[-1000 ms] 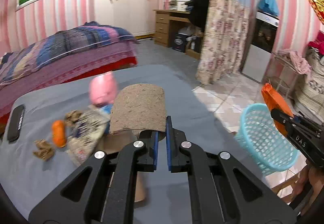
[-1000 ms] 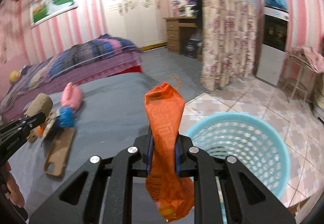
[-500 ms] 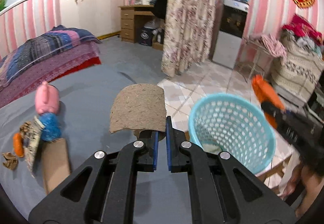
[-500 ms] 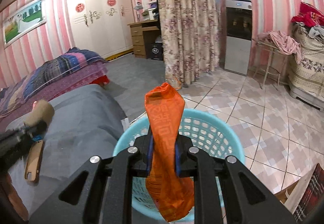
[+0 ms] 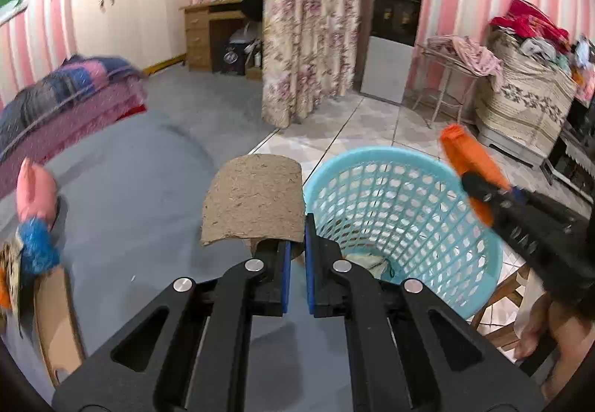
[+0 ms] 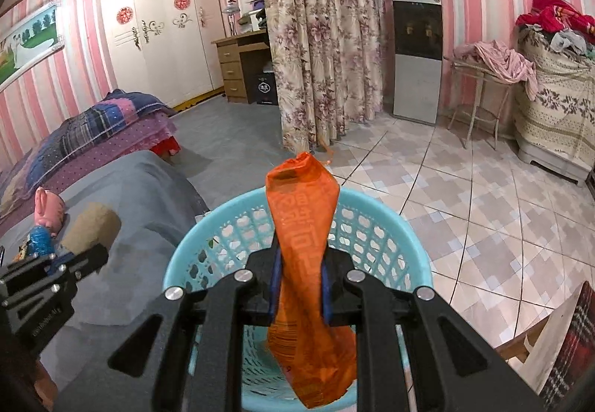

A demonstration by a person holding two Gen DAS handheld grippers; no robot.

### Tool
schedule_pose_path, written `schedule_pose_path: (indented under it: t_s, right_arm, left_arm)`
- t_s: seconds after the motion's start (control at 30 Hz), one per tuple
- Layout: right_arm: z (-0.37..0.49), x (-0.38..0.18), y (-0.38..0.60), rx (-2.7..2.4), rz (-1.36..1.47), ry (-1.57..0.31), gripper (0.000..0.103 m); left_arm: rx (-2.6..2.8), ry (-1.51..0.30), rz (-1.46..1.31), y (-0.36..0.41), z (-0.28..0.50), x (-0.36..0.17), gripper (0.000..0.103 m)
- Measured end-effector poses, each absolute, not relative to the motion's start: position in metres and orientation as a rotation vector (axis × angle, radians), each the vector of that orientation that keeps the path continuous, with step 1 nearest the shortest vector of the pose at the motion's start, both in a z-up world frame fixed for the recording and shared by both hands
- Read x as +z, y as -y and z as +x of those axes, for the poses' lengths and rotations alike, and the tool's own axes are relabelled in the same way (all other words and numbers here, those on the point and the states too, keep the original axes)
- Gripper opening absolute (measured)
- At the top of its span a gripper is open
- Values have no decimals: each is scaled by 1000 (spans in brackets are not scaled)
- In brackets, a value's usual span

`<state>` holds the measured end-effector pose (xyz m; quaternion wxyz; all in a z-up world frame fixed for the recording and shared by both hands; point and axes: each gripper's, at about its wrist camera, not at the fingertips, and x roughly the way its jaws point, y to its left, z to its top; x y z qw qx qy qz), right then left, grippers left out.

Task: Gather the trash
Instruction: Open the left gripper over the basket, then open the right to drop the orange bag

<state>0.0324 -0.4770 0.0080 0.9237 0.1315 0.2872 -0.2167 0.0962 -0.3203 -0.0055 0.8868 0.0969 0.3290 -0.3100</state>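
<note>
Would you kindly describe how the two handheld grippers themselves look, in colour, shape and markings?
Both the left gripper and the right gripper are matte black, with angular arms pierced by cut-outs, silver round pivot bolts and blue pads on the fingers. Each body carries small pale lettering on its side. No cables or sleeves show.

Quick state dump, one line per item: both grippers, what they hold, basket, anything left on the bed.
left gripper: shut on cardboard tube
cardboard tube: held, beside the basket rim
right gripper: shut on orange wrapper
orange wrapper: held upright, hanging over the basket
blue basket: upright on the floor, some trash already inside
flat cardboard piece: lying on the bed
pink plush toy: lying on the bed
</note>
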Motion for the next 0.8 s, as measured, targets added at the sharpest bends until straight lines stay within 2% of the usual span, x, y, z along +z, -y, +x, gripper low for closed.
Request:
schedule_pose_path:
  t_s: [0.43, 0.47, 0.53, 0.63, 0.8]
  right_arm:
    - [23, -4, 504, -529, 308, -570, 17]
    - [22, -3, 505, -534, 309, -565, 17]
    - [22, -2, 507, -538, 314, -559, 17]
    - [25, -4, 508, -536, 312, -563, 17]
    - [34, -5, 500, -511, 296, -574, 17]
  left_arm:
    - [-755, -691, 250, 393, 104, -26, 7]
    - [-753, -693, 258, 395, 106, -28, 10]
    - [-749, -695, 266, 398, 111, -30, 33]
    - [-717, -686, 258, 390, 117, -29, 53]
    - [-644, -655, 259, 362, 127, -21, 76]
